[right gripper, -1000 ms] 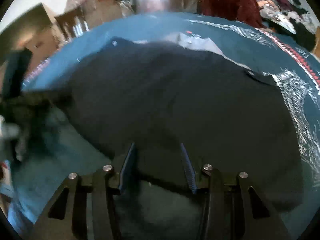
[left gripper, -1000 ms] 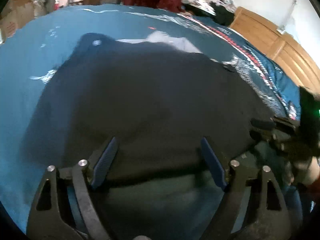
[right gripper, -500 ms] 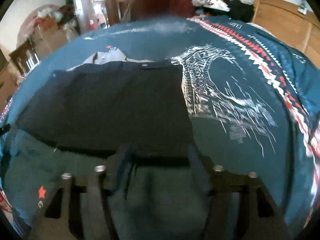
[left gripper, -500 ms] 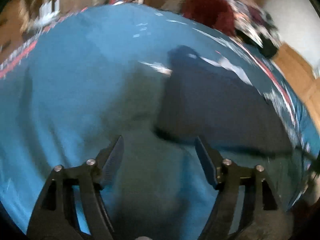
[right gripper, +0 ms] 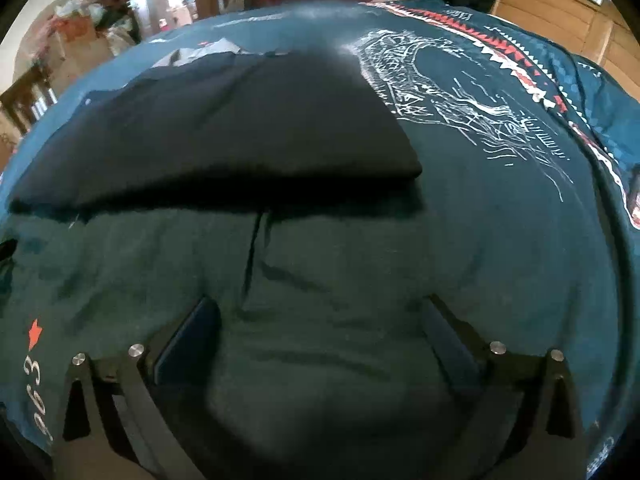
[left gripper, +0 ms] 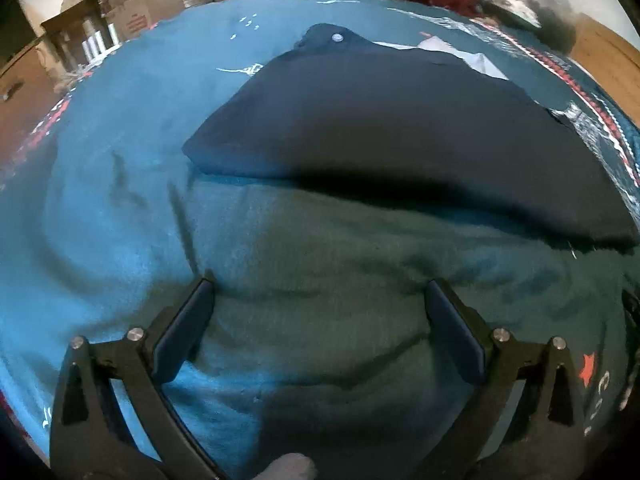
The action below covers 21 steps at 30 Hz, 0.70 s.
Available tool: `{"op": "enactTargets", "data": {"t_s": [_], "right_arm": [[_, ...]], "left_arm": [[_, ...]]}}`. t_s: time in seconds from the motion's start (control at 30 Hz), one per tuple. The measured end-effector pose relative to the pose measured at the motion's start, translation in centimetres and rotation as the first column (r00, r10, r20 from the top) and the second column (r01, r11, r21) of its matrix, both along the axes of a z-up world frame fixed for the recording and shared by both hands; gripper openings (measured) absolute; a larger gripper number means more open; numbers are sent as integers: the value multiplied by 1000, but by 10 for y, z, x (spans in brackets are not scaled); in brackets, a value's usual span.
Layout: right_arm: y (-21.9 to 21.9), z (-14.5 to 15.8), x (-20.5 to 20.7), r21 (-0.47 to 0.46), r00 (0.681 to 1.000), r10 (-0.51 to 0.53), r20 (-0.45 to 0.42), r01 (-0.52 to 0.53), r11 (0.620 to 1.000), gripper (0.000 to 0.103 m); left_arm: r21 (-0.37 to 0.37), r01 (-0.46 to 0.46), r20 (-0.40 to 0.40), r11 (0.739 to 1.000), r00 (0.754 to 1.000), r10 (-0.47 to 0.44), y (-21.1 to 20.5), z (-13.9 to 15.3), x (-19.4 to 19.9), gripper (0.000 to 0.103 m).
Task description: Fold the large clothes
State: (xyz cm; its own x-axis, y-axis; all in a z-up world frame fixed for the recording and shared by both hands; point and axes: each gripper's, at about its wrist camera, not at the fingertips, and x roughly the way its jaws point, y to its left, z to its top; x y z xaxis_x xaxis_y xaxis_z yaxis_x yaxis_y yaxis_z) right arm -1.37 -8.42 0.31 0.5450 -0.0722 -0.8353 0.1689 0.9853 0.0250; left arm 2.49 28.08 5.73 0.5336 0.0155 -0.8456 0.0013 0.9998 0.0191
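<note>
Left gripper (left gripper: 320,300): jaws spread wide, holding nothing, low over teal bedspread (left gripper: 120,140) on bed. Dark navy garment (left gripper: 400,128) lies folded flat ahead, near edge just beyond jaws, not touching; white button (left gripper: 337,38) at far corner, pale cloth (left gripper: 452,50) showing behind it. Right gripper (right gripper: 320,312): jaws likewise wide apart, empty, over bedspread; garment ahead and left, white line print (right gripper: 460,96) on bedspread just right of it, wooden headboard (right gripper: 560,12) far right
</note>
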Motion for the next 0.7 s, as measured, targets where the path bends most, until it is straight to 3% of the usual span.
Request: {"op": "enactTargets", "data": {"t_s": [0.2,0.7], "right_arm": [[-9,-11,13,17,1000,-5,15,5,1000,103],[-11,-15,5,35,997,-9,76,6,999,103]], "left_arm": [[55,-39,75,998,997,35,-9,-12,-4,103],[27,-48,118,998,992,44,-2,-11,-11,103]]}}
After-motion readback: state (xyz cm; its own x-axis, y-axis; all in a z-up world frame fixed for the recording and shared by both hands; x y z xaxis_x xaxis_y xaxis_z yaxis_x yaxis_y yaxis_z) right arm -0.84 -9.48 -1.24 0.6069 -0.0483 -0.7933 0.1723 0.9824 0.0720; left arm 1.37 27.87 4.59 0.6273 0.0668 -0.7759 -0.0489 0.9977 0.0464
